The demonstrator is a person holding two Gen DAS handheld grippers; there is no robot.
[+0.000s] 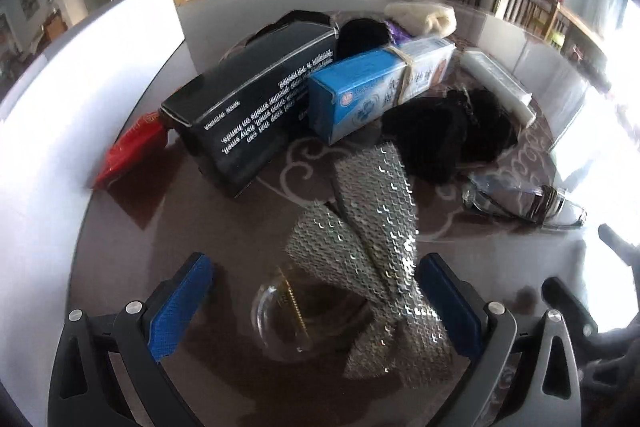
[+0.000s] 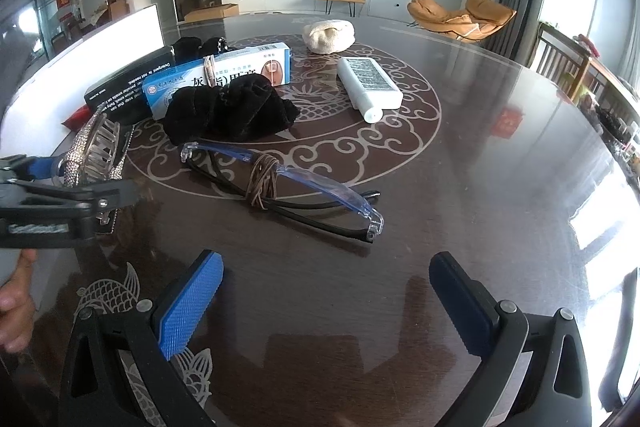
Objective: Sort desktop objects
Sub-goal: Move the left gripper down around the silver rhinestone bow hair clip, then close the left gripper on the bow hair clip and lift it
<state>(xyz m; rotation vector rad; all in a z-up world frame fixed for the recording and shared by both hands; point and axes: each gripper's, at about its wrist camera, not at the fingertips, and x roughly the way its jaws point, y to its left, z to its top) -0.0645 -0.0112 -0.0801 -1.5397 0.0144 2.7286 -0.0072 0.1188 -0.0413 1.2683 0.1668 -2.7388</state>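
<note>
Dark, glossy worktop (image 2: 500, 155) with pale cloud inlay, living room behind.

Left gripper (image 1: 316, 301): jaws spread, sequined hair clip (image 1: 372, 227) lying between them, its lower wing touching the right blue pad, a clear glass dome just beside the left one. Ahead of those jaws: black box (image 1: 248, 107) and blue box (image 1: 376, 87) side by side, touching; black velvet cloth (image 1: 448, 135) right of them. Right gripper (image 2: 326, 297): jaws spread wide, nothing between, hovering over bare wood. Straight ahead, clear-framed glasses (image 2: 288, 183) bound with brown cord; beyond, white tube (image 2: 368, 87) and cream pouch (image 2: 330, 35), well apart.
</note>
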